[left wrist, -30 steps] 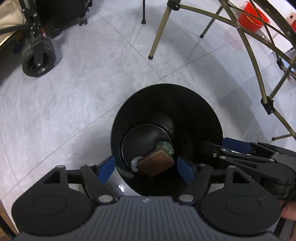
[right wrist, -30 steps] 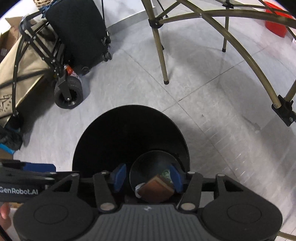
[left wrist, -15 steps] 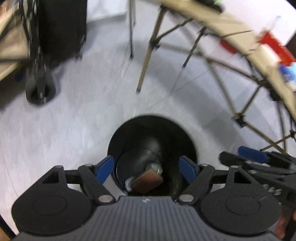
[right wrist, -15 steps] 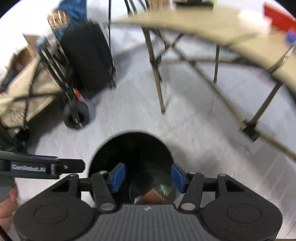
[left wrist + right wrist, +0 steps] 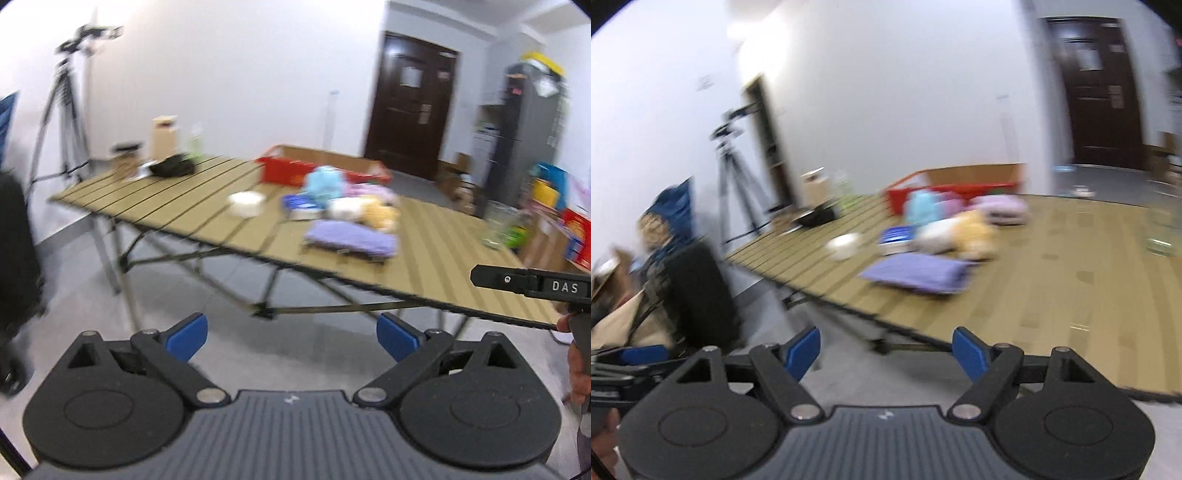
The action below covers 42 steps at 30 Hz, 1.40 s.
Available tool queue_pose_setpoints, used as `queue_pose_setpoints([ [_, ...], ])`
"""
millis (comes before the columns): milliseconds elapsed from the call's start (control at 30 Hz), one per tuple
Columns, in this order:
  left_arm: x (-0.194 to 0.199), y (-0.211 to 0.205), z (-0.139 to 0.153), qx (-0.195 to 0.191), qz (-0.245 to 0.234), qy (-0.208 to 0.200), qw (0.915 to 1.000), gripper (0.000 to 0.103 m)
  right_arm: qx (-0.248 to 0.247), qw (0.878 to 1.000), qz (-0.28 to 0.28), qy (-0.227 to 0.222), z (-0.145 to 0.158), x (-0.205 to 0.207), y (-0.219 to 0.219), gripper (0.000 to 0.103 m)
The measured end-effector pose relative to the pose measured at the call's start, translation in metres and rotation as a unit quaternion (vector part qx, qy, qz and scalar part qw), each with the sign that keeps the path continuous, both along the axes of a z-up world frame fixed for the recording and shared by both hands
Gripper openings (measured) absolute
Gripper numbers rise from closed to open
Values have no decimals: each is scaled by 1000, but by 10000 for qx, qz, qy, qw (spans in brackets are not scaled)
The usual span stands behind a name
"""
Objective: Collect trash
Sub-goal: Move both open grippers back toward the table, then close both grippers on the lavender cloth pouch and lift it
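My left gripper [image 5: 291, 338] is open and empty, held up in front of the slatted folding table [image 5: 166, 206]. My right gripper [image 5: 886, 350] is open and empty too, facing the same table [image 5: 1052, 280]. On the table lie a white crumpled wad [image 5: 246, 203], also in the right wrist view [image 5: 845, 245], a purple folded cloth [image 5: 349, 238] [image 5: 916, 275], a blue packet [image 5: 299, 205] [image 5: 895, 238] and yellow and white soft items [image 5: 373, 212] [image 5: 960, 230]. The black trash bin is out of view. Both views are blurred.
A red basket [image 5: 288, 171] stands at the table's back, with a cardboard box [image 5: 164, 138] and a black item [image 5: 171, 168] at its far left end. A tripod [image 5: 62, 110] stands left. A black suitcase [image 5: 698, 295] is beside the table. A clear container [image 5: 498, 225] sits right.
Both grippers have swung up from looking down into the black trash bin on the floor to facing the table top. The bin and the trash in it have left view.
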State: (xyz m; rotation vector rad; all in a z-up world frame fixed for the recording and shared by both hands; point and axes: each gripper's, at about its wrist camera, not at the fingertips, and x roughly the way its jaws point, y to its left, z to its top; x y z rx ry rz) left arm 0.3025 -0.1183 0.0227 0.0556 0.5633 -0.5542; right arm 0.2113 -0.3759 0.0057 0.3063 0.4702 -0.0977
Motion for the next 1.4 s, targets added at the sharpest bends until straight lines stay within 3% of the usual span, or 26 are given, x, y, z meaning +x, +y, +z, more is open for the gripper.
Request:
queue_pose_setpoints([
  [100, 4, -24, 2, -3, -198, -141, 9997, 100, 84, 9994, -312, -127, 0, -19, -24, 79],
  [233, 37, -56, -1, 50, -318, -476, 9983, 100, 145, 9990, -332, -246, -6, -8, -42, 79],
  [400, 127, -94, -14, -10, -179, -550, 9983, 100, 301, 9985, -435, -159, -27, 51, -50, 76],
  [500, 183, -114, -31, 21, -210, -310, 9993, 99, 475, 9979, -437, -56, -42, 97, -52, 70],
  [667, 236, -130, -62, -315, -472, 355, 9978, 92, 694, 9941, -829, 34, -61, 168, -69, 62],
  [700, 241, -131, -68, -404, -484, 457, 9970, 90, 672, 9938, -881, 49, -64, 179, -72, 60],
  [767, 245, -131, -77, -617, -608, 615, 9943, 68, 418, 9943, -962, 201, -70, 202, -74, 55],
  [867, 249, -130, -91, -784, -646, 970, 9901, 43, 58, 9953, -891, 366, -80, 218, -71, 51],
  [933, 244, -130, -91, -793, -667, 949, 9901, 33, -56, 9955, -794, 505, -85, 224, -68, 46],
  [1000, 242, -134, -92, -753, -817, 1002, 9888, 17, -75, 9957, -743, 557, -90, 228, -67, 44],
  [1133, 237, -138, -93, -736, -883, 940, 9889, 8, -462, 9949, -670, 603, -91, 234, -59, 34],
  [1267, 233, -138, -91, -706, -891, 876, 9897, 7, -820, 9930, -533, 656, -90, 235, -47, 14],
  [1400, 229, -138, -90, -623, -970, 746, 9905, 6, -881, 9926, -602, 581, -87, 229, -46, 5],
])
